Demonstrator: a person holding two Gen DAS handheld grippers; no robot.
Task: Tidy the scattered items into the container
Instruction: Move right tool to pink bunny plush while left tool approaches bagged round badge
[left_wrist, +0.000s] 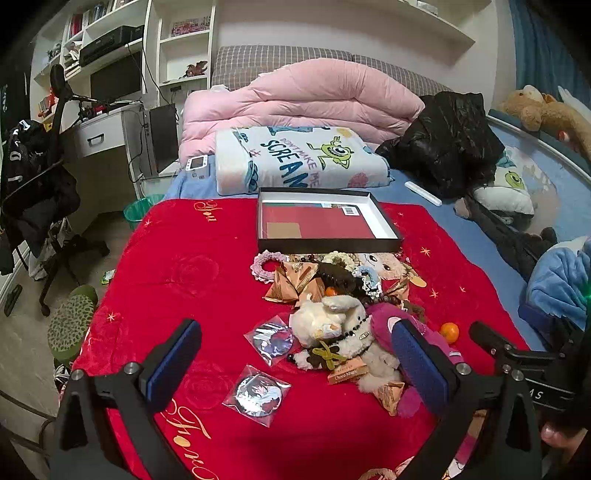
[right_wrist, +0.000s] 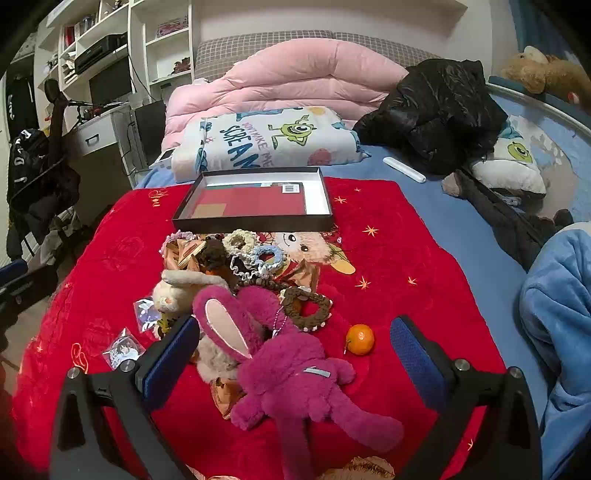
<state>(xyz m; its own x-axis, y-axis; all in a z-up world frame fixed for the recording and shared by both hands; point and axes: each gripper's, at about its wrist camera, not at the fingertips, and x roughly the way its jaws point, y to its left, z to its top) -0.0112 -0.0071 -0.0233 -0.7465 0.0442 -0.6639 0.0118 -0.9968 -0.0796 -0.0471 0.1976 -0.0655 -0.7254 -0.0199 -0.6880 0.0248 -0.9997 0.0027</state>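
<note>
Both my grippers, left (left_wrist: 295, 363) and right (right_wrist: 295, 360), gape empty: nothing picked yet. Magenta plush rabbit (right_wrist: 291, 365) lies between right fingers; next, close, carry to shallow black cardboard box (right_wrist: 255, 222) beyond pile.

Toy pile (right_wrist: 236, 295) blocks box (right_wrist: 255, 221) front; left blanket (left_wrist: 177, 280) free.

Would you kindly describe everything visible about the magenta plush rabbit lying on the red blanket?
The magenta plush rabbit is a fuzzy soft toy with long ears lined pale pink, a small grey fabric tag on its body and a thin ball chain near its neck. It lies flat and sprawled on the red blanket, limbs spread towards the camera. Its head rests against the cream plush toy and a brown crocheted ring. The open right claw is above it, not touching.
</note>
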